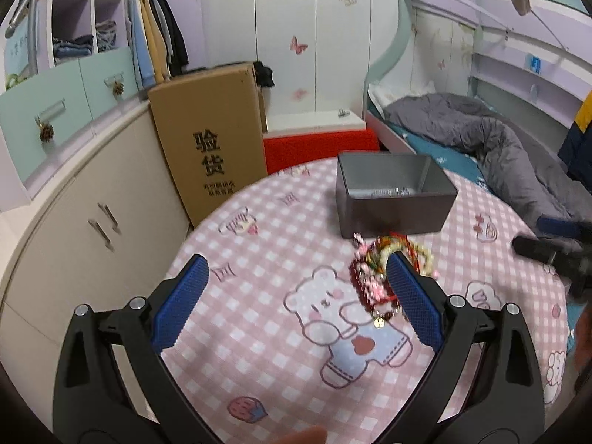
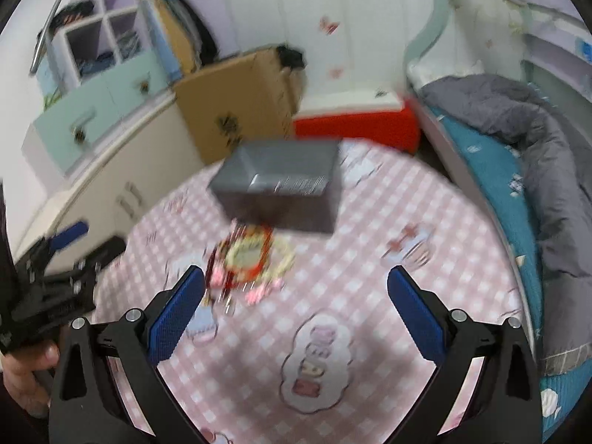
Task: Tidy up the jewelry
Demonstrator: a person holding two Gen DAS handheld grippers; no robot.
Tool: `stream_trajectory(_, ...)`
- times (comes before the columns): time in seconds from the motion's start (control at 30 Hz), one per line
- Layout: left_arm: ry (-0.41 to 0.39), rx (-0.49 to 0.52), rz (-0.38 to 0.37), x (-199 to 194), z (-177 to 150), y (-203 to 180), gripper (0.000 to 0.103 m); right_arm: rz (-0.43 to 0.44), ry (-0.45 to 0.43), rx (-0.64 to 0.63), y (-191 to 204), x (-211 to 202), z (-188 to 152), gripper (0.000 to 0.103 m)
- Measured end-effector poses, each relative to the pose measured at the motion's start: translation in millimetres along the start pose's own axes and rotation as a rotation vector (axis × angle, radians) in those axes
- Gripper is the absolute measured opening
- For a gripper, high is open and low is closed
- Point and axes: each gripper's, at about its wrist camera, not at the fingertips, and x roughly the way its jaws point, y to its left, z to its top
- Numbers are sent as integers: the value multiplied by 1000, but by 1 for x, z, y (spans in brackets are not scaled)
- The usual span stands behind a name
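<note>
Jewelry pile [image 1: 384, 277] lies just before grey box [image 1: 392, 192], both tools spread.

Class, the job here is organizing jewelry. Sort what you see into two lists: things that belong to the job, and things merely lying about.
Belongs to the job:
- tangled pile of colourful beaded bracelets
- open grey rectangular metal box
- left hand-held gripper, open
- right hand-held gripper, open

Just lying about:
- tall brown cardboard carton
- crumpled grey quilt
- hanging clothes
</note>
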Motion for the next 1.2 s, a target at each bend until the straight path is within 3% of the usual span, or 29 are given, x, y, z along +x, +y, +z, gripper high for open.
stream_trajectory(0.1, 34, -4, 10, 8, -7, 0, 95, 58, 105, -55, 18, 30, -21, 73)
stream_trajectory(0.23, 81, 3, 20, 19, -20, 1, 95, 92, 162, -116, 41, 56, -34, 52)
stream_trajectory(0.57, 157, 9, -12, 40, -32, 0, 95, 111, 157, -203, 62, 79, -39, 25)
stream_trajectory(0.63, 164, 8, -19, 44, -32, -1, 95, 99, 151, -226, 61, 82, -38, 10)
stream_trajectory(0.9, 145, 45, -42, 59, -16, -17, 95, 121, 140, -151, 42, 76, -34, 9)
stream_trajectory(1.13, 169, 53, -79, 94, 6, -30, 94, 122, 115, -111, 26, 58, -28, 9)
stream_trajectory(1.2, 186, 60, -69, 103, 8, -32, 89, 123, 112, -110, 25, 55, -27, 9)
